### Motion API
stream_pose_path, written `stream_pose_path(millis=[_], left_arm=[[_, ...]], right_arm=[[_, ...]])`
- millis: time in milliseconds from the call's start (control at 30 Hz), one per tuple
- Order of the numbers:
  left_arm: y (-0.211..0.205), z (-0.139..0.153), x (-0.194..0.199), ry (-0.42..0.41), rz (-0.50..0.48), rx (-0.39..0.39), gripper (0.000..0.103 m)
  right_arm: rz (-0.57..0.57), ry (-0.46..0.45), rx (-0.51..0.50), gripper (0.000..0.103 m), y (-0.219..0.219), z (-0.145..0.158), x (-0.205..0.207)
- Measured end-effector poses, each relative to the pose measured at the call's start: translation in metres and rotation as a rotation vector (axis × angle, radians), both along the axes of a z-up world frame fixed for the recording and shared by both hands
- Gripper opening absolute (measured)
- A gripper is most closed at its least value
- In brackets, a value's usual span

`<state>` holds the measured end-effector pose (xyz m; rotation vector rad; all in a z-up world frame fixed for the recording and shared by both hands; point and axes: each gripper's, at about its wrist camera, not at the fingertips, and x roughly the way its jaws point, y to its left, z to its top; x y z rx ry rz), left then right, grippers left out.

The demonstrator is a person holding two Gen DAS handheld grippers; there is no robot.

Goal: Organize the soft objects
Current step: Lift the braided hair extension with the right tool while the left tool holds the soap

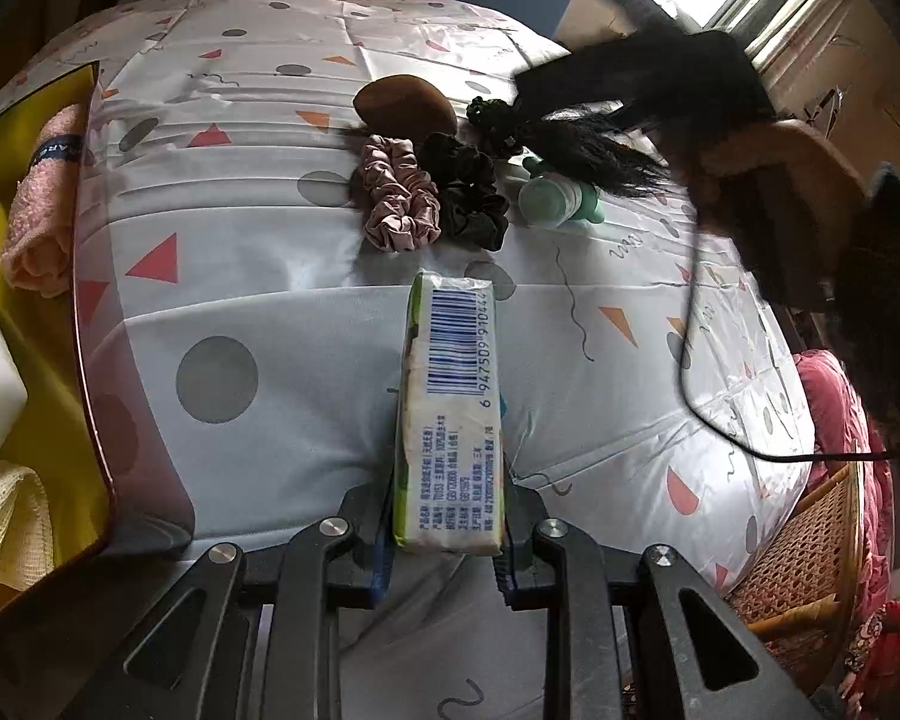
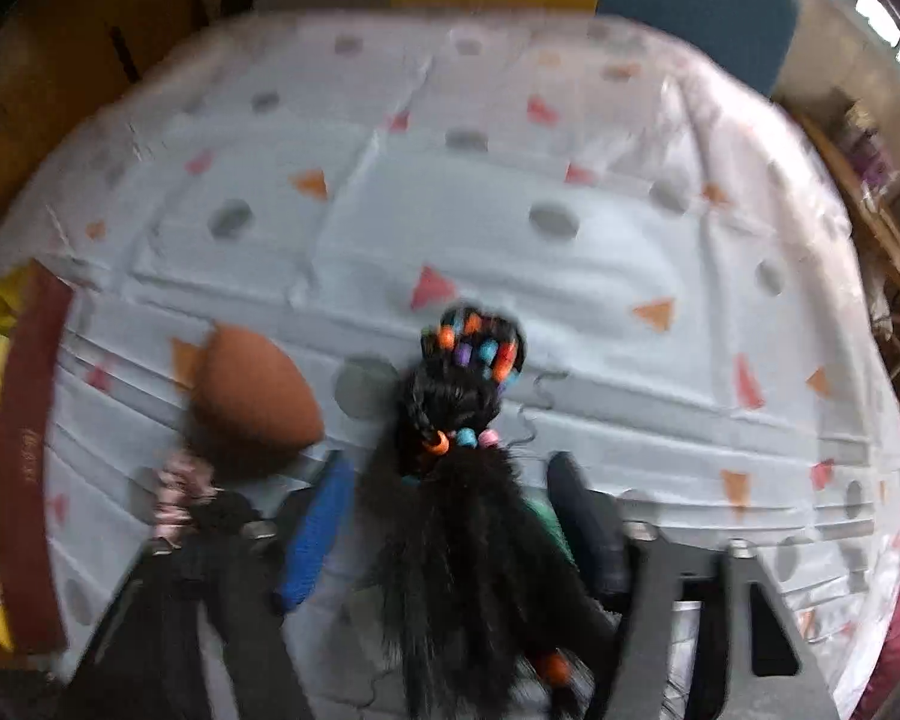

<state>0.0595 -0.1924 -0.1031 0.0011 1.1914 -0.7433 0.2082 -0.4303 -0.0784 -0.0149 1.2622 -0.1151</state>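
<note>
Patterned tablecloth (image 1: 258, 276) carries the scrunchies. Left gripper (image 1: 444, 531) is clamped on the tissue pack (image 1: 450, 408); right gripper (image 2: 450, 516) — jaws apart — straddles the beaded hairpiece (image 2: 456, 480). Best to close low on its thick bundle — not the loose strands.

The left gripper (image 1: 444, 540) is being held pitched steeply downward, its jaws pressed against the two sides of a tissue pack (image 1: 450, 408) that runs toward twelve o'clock. The right gripper (image 2: 450, 516) is being pointed more steeply down, its jaws parted, the blue pad at nine o'clock and the dark one at three o'clock of a black hairpiece (image 2: 456, 480), neither seen pressing it.
</note>
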Motion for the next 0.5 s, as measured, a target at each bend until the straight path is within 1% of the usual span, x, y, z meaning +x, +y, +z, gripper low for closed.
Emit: stream_pose_path(millis=[33,67,167,233,300,400,500], left_arm=[[0.000,0.000,0.001,0.004,0.001,-0.003,0.025],[0.001,0.000,0.001,0.007,0.002,-0.006,0.025],[0.001,-0.001,0.001,0.006,0.000,-0.011,0.025],[0.001,-0.001,0.001,0.000,0.000,-0.008,0.025],[0.002,0.000,0.000,-0.005,0.000,-0.007,0.025],[0.002,0.000,-0.001,-0.012,0.001,-0.006,0.025],[0.003,0.000,-0.003,-0.024,-0.002,0.002,0.025]], right_arm=[[-0.009,0.016,-0.010,0.029,-0.001,-0.006,0.001],[-0.024,0.005,-0.024,0.025,-0.004,-0.008,0.001],[-0.069,-0.089,0.025,0.023,-0.017,0.012,-0.010],[-0.077,-0.132,-0.009,0.023,-0.024,0.030,-0.023],[-0.076,-0.154,-0.018,0.023,-0.030,0.045,-0.040],[-0.083,-0.131,-0.003,0.024,-0.038,0.055,-0.071],[-0.121,-0.091,0.038,0.024,-0.041,0.047,-0.104]])
